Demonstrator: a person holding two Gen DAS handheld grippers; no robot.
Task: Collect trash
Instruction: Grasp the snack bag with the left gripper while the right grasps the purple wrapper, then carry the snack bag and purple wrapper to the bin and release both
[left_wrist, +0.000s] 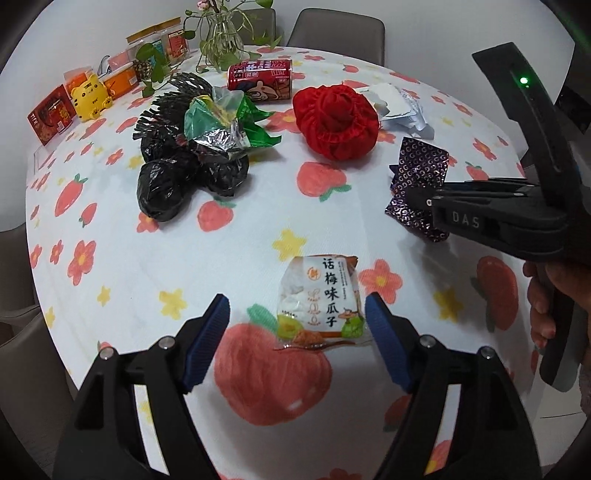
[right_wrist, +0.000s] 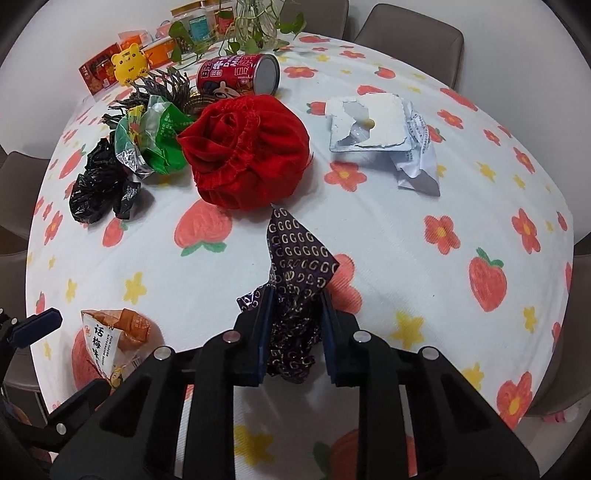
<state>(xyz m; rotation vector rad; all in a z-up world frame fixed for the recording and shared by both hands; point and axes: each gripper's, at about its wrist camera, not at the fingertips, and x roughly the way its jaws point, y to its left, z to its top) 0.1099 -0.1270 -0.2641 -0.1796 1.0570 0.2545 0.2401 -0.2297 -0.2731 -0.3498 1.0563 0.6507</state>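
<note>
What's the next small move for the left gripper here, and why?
Probably ease the left gripper down and close on the melon seed packet. Its fingers stand open on either side of the packet, which lies flat on the tablecloth, while the right gripper is already shut on the purple wrapper.

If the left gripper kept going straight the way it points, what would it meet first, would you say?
Most likely the white melon-seed snack packet lying flat between the open left gripper fingers; beyond it, bare floral tablecloth. Depth is uncertain.
</note>
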